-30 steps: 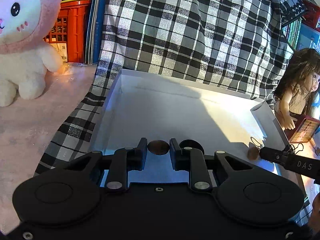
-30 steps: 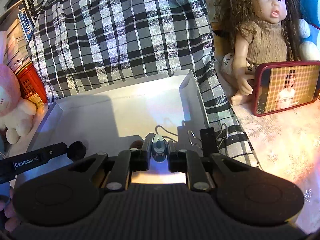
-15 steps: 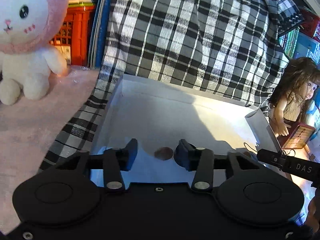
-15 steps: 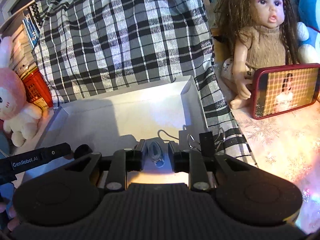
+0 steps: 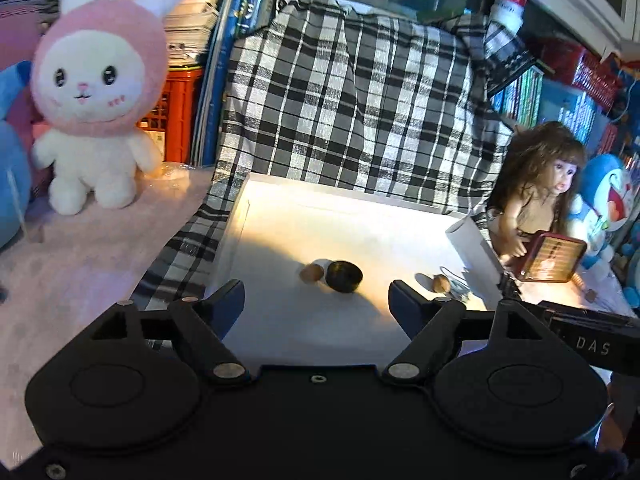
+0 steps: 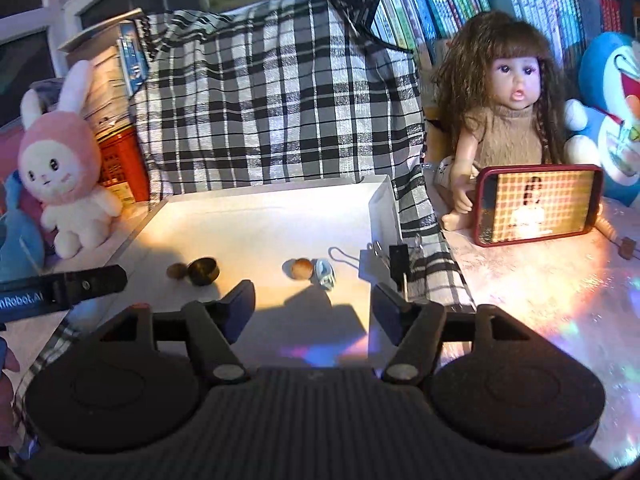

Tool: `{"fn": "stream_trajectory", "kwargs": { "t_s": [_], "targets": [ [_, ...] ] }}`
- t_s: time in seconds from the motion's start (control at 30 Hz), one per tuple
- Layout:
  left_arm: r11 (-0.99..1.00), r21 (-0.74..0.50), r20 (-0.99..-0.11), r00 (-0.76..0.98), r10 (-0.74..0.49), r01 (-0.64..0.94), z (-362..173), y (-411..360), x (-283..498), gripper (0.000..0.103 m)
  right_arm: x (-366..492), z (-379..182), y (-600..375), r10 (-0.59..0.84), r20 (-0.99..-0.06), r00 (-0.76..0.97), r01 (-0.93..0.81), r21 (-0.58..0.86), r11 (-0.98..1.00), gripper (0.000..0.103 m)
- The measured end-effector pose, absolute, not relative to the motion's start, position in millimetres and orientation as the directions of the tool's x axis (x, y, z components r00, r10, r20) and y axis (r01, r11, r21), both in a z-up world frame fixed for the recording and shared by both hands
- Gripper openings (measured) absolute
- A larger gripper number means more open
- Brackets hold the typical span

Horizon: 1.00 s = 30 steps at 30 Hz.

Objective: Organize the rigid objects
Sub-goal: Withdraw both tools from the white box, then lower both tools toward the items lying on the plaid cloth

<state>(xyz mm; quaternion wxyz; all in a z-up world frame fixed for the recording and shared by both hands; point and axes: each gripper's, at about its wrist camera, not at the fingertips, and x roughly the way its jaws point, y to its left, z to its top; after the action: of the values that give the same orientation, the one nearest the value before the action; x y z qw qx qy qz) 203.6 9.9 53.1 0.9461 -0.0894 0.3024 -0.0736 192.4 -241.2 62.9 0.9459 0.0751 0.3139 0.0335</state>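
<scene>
Inside the white tray (image 6: 384, 208), near its front edge, we have four small hard things in two pairs. Toward our left sit a brown nut-like piece (image 6: 176, 270) and a black round cap (image 6: 203, 271), touching or nearly so; toward our right sit a second brown piece (image 6: 301, 268) and a pale blue clip (image 6: 325, 273), just beside each other. A black binder clip (image 6: 398, 260) grips the tray's right wall.

We judge all four to be light and stiff, unlikely to deform under the pads. The two brown pieces look rounded and may roll or squirt sideways, so we would close across their widest part, low and square. The cap looks like a short cylinder with a smooth wall; we would take it across its diameter. The blue clip is narrow and may tip, so we would grip its long flanks.

Our left gripper (image 5: 316, 300) stands spread wide with nothing between its fingers, raised clear of the tray floor, the left pair ahead of it. Our right gripper (image 6: 312, 304) is likewise spread wide and holds nothing; the right pair lies ahead of its gap, untouched.
</scene>
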Motion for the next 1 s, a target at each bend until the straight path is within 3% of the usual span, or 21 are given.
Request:
{"fn": "stream_trajectory", "kwargs": {
  "t_s": [0.4, 0.73, 1.0],
  "targets": [
    [0.950, -0.290, -0.502, 0.828, -0.252, 0.113, 52, 21, 116, 0.078, 105, 65, -236, 0.102, -0.489, 0.866, -0.044, 0.129, 0.991, 0.086],
    [0.970, -0.178, -0.451, 0.863, -0.228, 0.163, 38, 7, 44, 0.079, 43, 60, -226, 0.095, -0.414, 0.905, -0.069, 0.078, 0.995, 0.090],
    [0.975, -0.123, -0.430, 0.876, -0.218, 0.182, 24, -3, 2, 0.079, 10, 46, -222, 0.085, -0.411, 0.908, -0.056, 0.081, 0.995, 0.090]
  ]
}}
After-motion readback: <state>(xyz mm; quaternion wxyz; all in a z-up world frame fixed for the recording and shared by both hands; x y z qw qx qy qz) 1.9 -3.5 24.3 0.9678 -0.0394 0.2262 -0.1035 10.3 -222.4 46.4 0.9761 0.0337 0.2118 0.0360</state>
